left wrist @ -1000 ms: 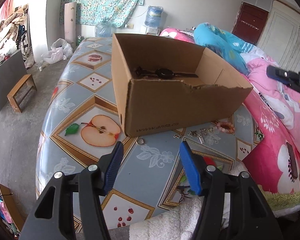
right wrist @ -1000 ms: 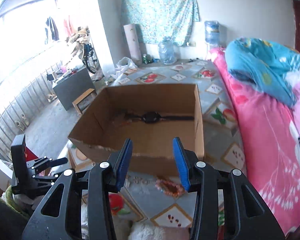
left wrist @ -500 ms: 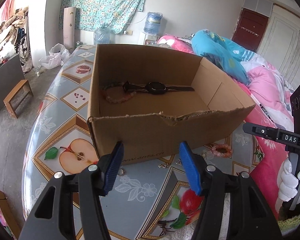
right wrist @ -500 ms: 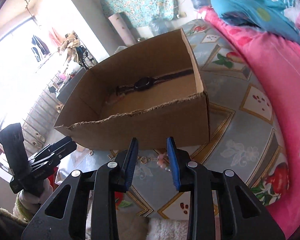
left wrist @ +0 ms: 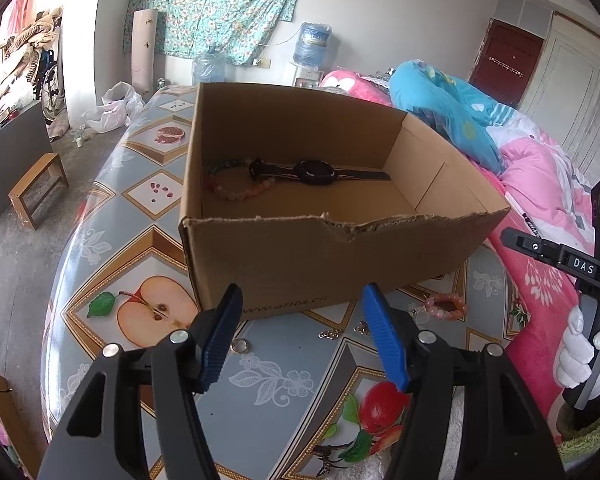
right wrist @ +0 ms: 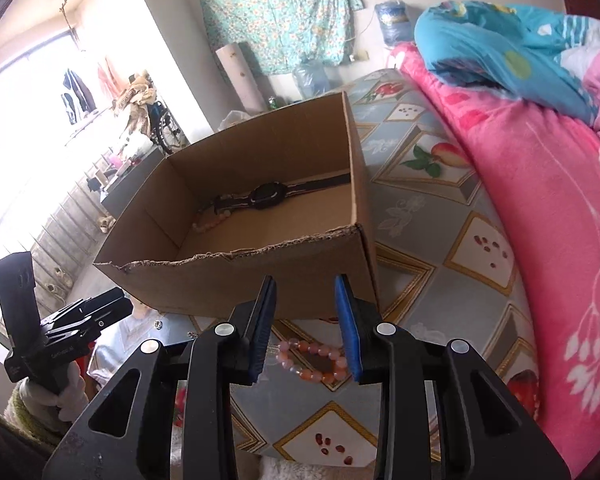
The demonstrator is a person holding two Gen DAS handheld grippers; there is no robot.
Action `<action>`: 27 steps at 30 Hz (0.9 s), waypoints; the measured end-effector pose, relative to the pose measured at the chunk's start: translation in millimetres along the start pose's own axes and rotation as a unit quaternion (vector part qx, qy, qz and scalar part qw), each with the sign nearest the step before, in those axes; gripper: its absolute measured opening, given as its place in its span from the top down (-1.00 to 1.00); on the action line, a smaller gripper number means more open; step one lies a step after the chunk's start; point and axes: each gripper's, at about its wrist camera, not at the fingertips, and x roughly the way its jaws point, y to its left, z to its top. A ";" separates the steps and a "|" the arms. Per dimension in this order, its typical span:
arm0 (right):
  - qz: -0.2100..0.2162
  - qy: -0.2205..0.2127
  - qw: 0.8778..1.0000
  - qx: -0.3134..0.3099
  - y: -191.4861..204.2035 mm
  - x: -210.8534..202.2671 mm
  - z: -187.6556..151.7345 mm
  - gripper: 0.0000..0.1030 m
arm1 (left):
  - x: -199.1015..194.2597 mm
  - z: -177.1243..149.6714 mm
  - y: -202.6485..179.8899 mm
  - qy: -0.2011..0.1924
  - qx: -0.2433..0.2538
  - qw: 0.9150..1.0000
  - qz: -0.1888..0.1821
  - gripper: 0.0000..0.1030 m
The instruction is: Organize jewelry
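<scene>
On the fruit-patterned bed cover, left to right: bare cover with an apple print lies left of the cardboard box, and a small ring sits just in front of the box's near-left corner; the left gripper hovers above the cover before the box's torn near wall, its jaws standing wide with nothing between them. Inside the box a black watch lies along the far wall, with a beaded bracelet at its left end. Compared with a second ago the box now faces the left camera squarely and its floor shows. Right of the left gripper, small metal charms lie on the cover, then a pink bead bracelet just off the box's near-right corner. The right gripper has come down from above the box to this bracelet; its jaws have just been closing to a narrow gap; the beads lie between the pads, and whether the pads press on them I cannot tell. Farther right, open cover runs to the pink quilt, whose edge bounds that side.
</scene>
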 end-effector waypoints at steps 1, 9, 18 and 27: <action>-0.010 -0.003 1.000 -0.003 -2.3 -6.6 -5.3 0.40 | -0.3 -2.4 -1.6 0.002 0.002 1.000 -0.002 -0.17; -0.052 0.043 0.996 0.050 -29.8 -1.9 -53.1 0.45 | 20.5 -16.0 -66.9 0.022 0.099 0.994 -0.047 -0.18; -0.041 0.056 0.996 0.062 -38.8 13.5 -63.5 0.46 | 68.5 -26.0 -166.7 0.039 0.298 0.951 -0.071 0.11; -0.026 0.053 0.995 0.076 -54.0 15.6 -61.5 0.49 | 103.6 -31.5 -194.0 0.081 0.353 0.930 -0.061 0.48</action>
